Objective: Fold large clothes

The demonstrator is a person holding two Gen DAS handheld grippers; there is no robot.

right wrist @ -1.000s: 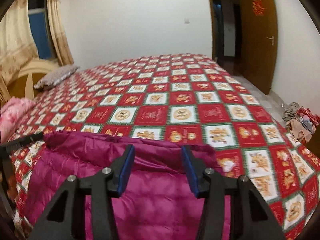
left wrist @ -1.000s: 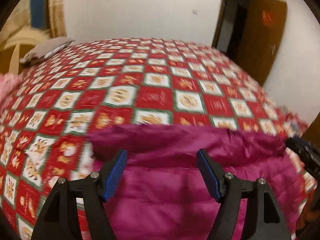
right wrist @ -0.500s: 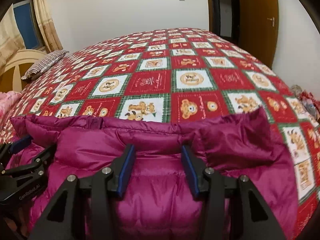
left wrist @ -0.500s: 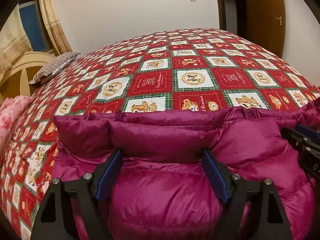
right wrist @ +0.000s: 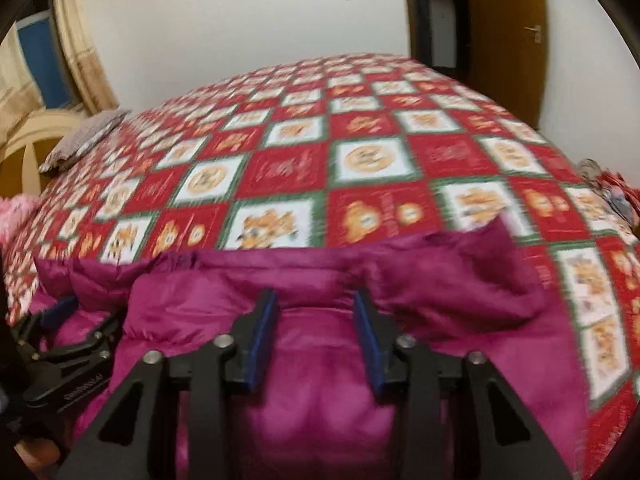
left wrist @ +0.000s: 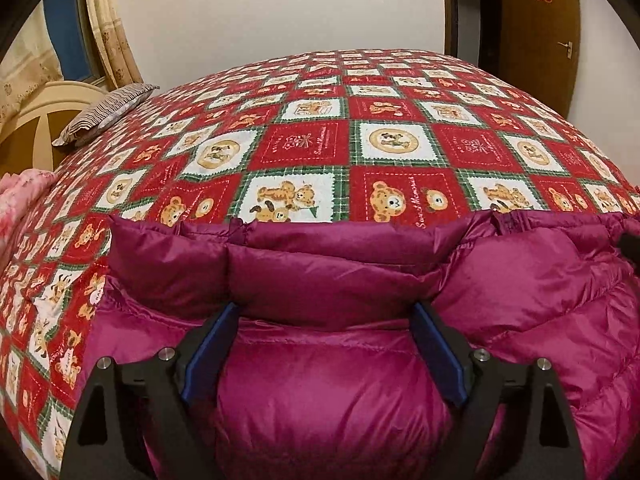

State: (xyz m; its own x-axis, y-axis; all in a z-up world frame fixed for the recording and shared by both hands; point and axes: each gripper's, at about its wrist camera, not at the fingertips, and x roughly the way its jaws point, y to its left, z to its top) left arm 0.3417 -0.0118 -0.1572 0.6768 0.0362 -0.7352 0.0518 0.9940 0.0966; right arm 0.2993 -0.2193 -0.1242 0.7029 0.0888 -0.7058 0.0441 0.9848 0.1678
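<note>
A puffy magenta down jacket point(left wrist: 332, 276) lies at the near edge of a bed covered by a red, white and green teddy-bear quilt point(left wrist: 360, 136). My left gripper point(left wrist: 326, 314) is open, its blue-padded fingers wide apart and pressed down over the jacket's left part. My right gripper point(right wrist: 316, 300) is open over the jacket point(right wrist: 420, 280) on its right part, with padded fabric bulging between the fingers. The left gripper also shows at the left edge of the right wrist view point(right wrist: 68, 344).
A striped pillow point(left wrist: 104, 110) lies at the far left of the bed by a cream headboard point(left wrist: 36, 112). Pink fabric point(left wrist: 20, 196) sits at the left edge. A brown door point(left wrist: 540, 20) stands at the back right. Clothes point(right wrist: 608, 188) lie on the floor at right.
Both grippers have moved forward and down onto the jacket, which now fills the lower views. The right wrist view is blurred by motion and has shifted slightly.
</note>
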